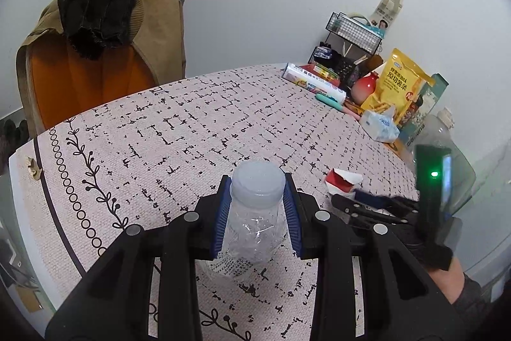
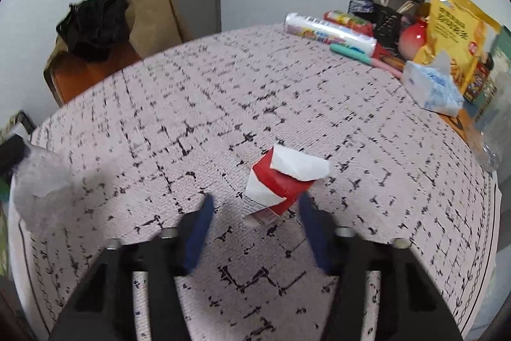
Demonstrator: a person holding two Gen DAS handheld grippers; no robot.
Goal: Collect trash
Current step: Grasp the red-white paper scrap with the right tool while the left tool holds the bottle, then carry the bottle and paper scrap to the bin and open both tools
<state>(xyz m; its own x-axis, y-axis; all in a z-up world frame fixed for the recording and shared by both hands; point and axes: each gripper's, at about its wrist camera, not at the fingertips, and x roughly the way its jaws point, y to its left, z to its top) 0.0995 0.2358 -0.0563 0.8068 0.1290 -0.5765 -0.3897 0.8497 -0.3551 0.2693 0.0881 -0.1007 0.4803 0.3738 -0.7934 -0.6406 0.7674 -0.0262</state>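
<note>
My left gripper (image 1: 257,181) is shut on a crumpled clear plastic bottle (image 1: 252,229) with a pale cap, gripped just under the cap and held over the patterned tablecloth (image 1: 191,133). In the right wrist view the bottle (image 2: 38,178) is a blur at the left edge. A torn red and white carton (image 2: 281,181) lies on the cloth. My right gripper (image 2: 255,200) is open around it: the right finger is at the carton's side and the left finger stands apart from it. In the left wrist view the right gripper (image 1: 346,197) reaches the carton (image 1: 343,181) from the right.
A chair (image 1: 95,69) draped with a brown coat and black cloth stands at the table's far side. Along the far right edge are a yellow snack bag (image 1: 399,85), a tissue pack (image 1: 380,123), a wrapped roll (image 1: 313,82), a wire rack (image 1: 354,31) and a big clear bottle (image 1: 447,139).
</note>
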